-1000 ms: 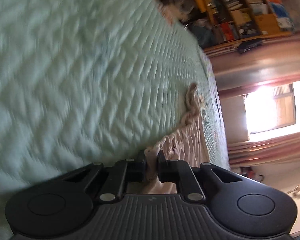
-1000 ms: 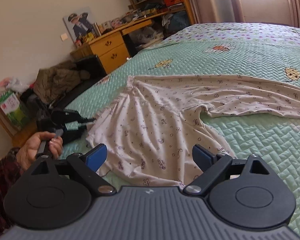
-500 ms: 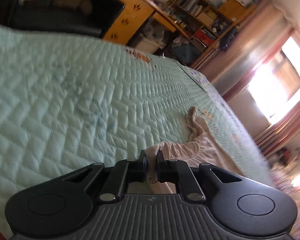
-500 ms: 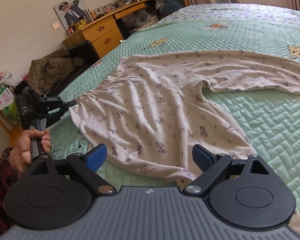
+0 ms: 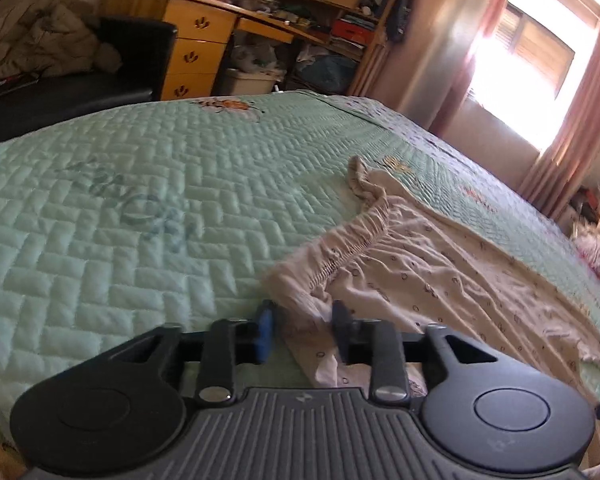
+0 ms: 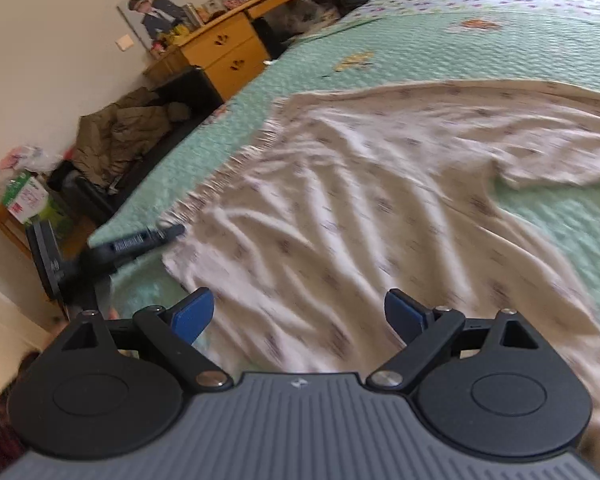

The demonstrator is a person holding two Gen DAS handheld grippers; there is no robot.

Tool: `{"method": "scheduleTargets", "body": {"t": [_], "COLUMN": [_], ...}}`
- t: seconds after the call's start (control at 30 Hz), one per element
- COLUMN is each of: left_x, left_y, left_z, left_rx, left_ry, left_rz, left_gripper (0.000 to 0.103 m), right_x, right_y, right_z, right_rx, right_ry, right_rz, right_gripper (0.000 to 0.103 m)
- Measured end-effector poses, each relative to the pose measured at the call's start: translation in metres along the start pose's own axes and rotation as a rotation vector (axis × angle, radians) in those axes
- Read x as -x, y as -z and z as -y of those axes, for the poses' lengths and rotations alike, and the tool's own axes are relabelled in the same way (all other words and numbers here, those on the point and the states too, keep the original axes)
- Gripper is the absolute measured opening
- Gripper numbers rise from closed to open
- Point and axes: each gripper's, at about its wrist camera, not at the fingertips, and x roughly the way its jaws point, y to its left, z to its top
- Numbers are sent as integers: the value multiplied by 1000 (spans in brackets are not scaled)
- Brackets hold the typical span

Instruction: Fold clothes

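Note:
A cream printed garment (image 6: 360, 200) lies spread on the green quilted bed (image 6: 420, 44). In the left wrist view its gathered elastic edge (image 5: 340, 248) runs away from my left gripper (image 5: 301, 330). That gripper's fingers stand apart, with the garment's corner lying loose between them. From the right wrist view the left gripper (image 6: 132, 244) shows at the garment's near-left corner, by the bed's edge. My right gripper (image 6: 300, 314) hovers wide open above the garment's near edge, holding nothing. This view is blurred by motion.
A black couch (image 5: 68, 92) with a brown coat (image 5: 36, 44) stands beside the bed. Behind it are a wooden desk with drawers (image 5: 196, 56) and cluttered shelves (image 5: 340, 8). A bright window with pink curtains (image 5: 540, 52) is at the far right.
My left gripper has opened and let go of the garment's corner it was pinching, after pulling it out toward the bed's edge. The right gripper moved closer over the garment, still open.

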Motion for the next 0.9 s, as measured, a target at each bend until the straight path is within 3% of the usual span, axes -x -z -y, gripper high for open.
{"method": "scheduleTargets", "body": {"t": [0.1, 0.17, 0.23, 0.4, 0.5, 0.6, 0.77, 0.9], "left_x": [2, 8, 18, 24, 10, 0, -6, -13], "left_y": [-2, -4, -8, -30, -46, -54, -53, -56], "left_z": [-10, -26, -42, -69, -66, -59, -54, -52], "left_rx": [56, 148, 234, 299, 214, 155, 103, 143], "left_ry": [28, 68, 82, 129, 113, 110, 125, 201], "left_rz": [-10, 12, 56, 65, -6, -56, -66, -46], "left_gripper": [46, 63, 69, 75, 84, 87, 88, 90], "right_x": [-34, -58, -77, -106, -124, -140, -132, -96], "right_y": [-17, -27, -32, -35, -38, -41, -10, 6], "right_z": [-20, -34, -50, -99, -124, -117, -90, -73], "right_rx": [43, 77, 131, 432, 576, 494, 463, 414], "right_ry": [-49, -76, -82, -23, 6, 7, 135, 113], "right_rz": [-21, -43, -60, -31, -23, -79, -194, -170], "right_gripper": [93, 93, 93, 93, 93, 93, 93, 93]}}
